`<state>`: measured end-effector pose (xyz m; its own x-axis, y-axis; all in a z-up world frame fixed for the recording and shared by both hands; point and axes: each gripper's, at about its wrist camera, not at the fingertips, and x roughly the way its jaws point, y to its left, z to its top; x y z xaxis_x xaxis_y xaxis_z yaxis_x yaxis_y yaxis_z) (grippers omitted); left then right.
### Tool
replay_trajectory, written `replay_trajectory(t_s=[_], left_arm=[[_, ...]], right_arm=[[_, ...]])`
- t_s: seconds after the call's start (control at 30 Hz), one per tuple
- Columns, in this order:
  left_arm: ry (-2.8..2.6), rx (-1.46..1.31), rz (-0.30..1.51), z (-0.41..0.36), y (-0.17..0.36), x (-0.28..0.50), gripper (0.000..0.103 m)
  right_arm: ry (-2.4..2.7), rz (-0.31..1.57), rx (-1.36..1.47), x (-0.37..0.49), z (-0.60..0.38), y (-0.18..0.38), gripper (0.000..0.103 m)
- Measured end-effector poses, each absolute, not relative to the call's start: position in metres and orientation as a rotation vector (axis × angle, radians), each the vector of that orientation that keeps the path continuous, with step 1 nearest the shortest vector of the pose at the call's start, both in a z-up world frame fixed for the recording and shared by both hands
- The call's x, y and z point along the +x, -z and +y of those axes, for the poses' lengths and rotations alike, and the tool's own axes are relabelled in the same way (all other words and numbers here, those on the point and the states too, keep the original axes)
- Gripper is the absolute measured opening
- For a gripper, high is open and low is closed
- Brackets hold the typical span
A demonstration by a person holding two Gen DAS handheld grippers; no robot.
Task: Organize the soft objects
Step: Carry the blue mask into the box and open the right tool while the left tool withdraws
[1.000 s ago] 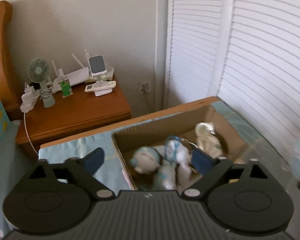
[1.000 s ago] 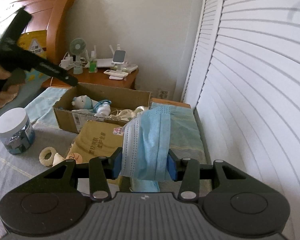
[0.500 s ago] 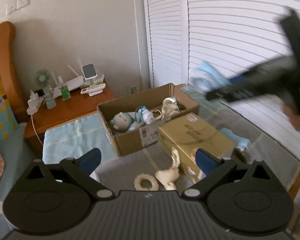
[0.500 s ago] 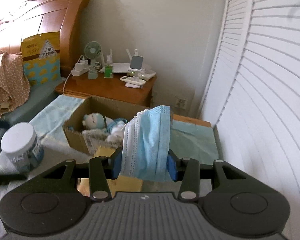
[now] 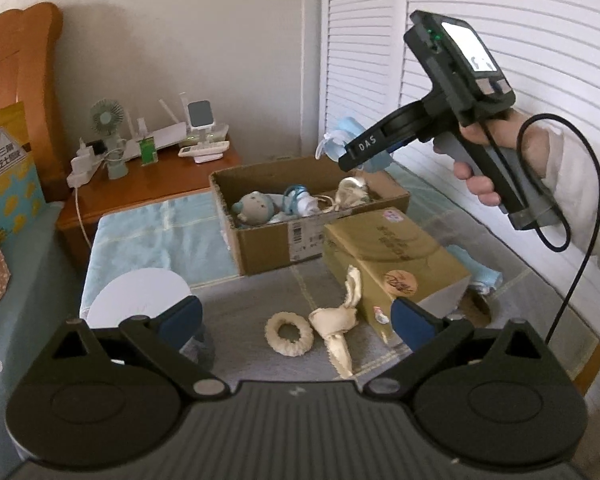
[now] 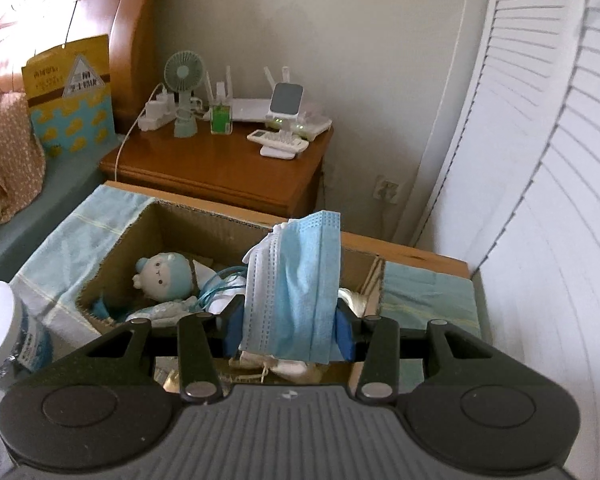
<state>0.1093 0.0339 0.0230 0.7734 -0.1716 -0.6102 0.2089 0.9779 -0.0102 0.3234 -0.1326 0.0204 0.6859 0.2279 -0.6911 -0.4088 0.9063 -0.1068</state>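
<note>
My right gripper [image 6: 286, 330] is shut on a bunch of blue face masks [image 6: 296, 284] and hangs over the open cardboard box [image 6: 140, 232]. From the left wrist view that right gripper [image 5: 356, 152] hovers above the box [image 5: 268, 248], a hand on its handle. Inside the box lie a pale blue doll [image 6: 164, 276] and other soft toys [image 5: 352, 192]. My left gripper [image 5: 296, 320] stands open and empty, low over the grey bed cover. A cream fabric ring [image 5: 289, 334] and a cream cloth bunny [image 5: 340, 320] lie just beyond its fingers.
A gold carton [image 5: 392, 260] sits in front of the box on the right. A white-lidded jar [image 5: 138, 300] stands at the left. The wooden nightstand [image 6: 220, 168] carries a fan, router and remote. White louvred doors [image 5: 500, 40] line the right side.
My right gripper carried the masks forward until it came over the box. My left gripper pulled back from the box, so the ring, bunny and gold carton came into view.
</note>
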Motion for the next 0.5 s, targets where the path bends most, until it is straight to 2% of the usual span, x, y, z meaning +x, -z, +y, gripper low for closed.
replay_trajectory(t_s=[0.07,0.1,0.2,0.23,0.5], left_arm=[[0.193,0.054,0.661,0.036,-0.021,0.112,0.100],[0.192,0.050,0.663,0.036,-0.020,0.112,0.100],[0.189,0.044,0.675,0.036,-0.018,0.114,0.100],[0.192,0.044,0.679,0.036,-0.017,0.114,0.100],[0.212,0.010,0.709,0.036,-0.013,0.115,0.100]], right_arm=[[-0.359,0.739,-0.261,0.332,-0.130,-0.016,0.051],[-0.364,0.740,-0.261,0.335,-0.128,-0.013,0.056],[-0.352,0.733,-0.273,0.341,-0.127,-0.004,0.090],[-0.349,0.722,-0.274,0.341,-0.128,-0.002,0.094],[-0.337,0.722,-0.241,0.323,-0.144,0.000,0.101]])
